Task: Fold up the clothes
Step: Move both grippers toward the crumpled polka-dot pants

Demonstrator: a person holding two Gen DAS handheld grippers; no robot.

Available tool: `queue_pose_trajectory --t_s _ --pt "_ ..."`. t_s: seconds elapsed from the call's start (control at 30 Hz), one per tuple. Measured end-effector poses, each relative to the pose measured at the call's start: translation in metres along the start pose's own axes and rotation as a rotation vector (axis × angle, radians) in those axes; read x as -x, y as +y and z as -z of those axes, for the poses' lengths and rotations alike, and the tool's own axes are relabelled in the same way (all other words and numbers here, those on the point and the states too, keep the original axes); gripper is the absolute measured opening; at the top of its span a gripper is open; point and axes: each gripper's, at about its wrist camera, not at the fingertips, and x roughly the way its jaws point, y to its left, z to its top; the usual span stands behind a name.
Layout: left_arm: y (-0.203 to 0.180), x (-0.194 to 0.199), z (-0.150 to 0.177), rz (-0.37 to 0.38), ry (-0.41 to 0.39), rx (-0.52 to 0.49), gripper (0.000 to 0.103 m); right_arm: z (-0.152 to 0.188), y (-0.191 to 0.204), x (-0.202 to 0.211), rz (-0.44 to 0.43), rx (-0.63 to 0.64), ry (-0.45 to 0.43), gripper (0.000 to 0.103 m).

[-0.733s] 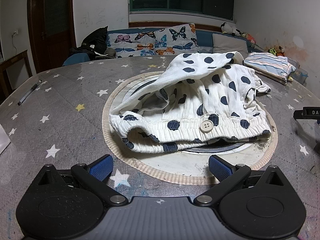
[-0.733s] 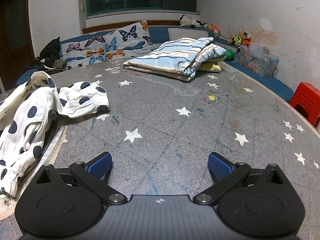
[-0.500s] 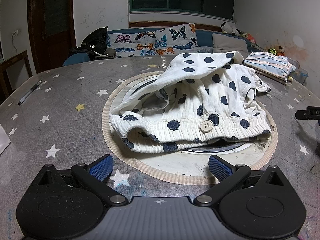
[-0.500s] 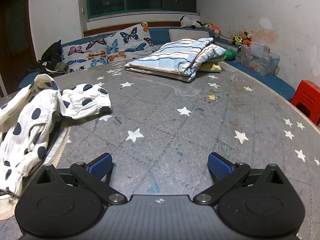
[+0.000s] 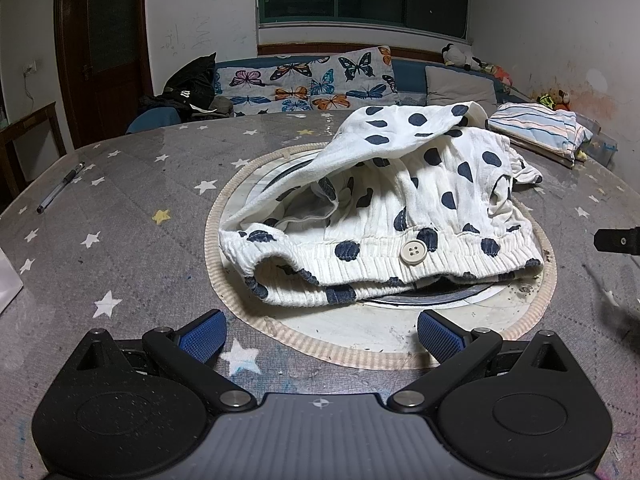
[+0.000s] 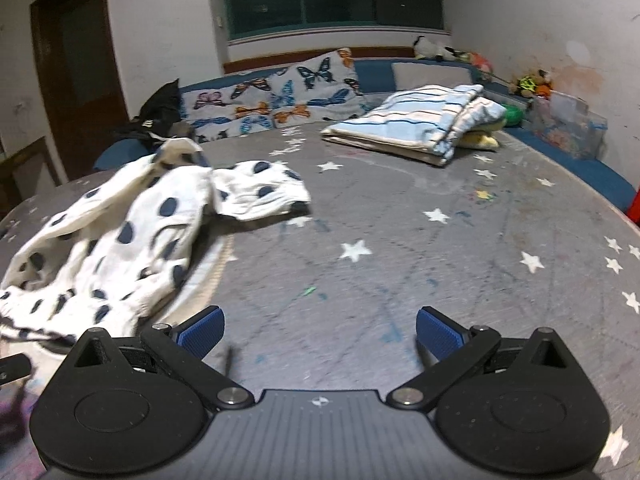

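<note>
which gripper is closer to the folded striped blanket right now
Right. The right gripper faces the striped blanket across bare table; the left gripper sits behind the polka-dot garment, farther away.

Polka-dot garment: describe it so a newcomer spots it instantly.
On the grey star-print table, look at the round inset in the middle. The crumpled white polka-dot garment lies there; unlike the folded striped cloth behind, it has navy dots and a button.
</note>
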Motion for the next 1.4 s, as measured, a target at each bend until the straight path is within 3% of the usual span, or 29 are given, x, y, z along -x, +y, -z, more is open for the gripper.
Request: queue_pose_trajectory --t_s 0.47,1.4 --pt "-0.004 0.012 0.004 -0.017 0.007 0.011 0.103 0.005 0.02 0.017 -0.104 0.043 -0.003 0.103" --pt "-0.003 0.02 -0.021 -0.014 -0.033 0.029 0.103 0.005 0.047 0.01 -0.166 0.077 0.024 0.101"
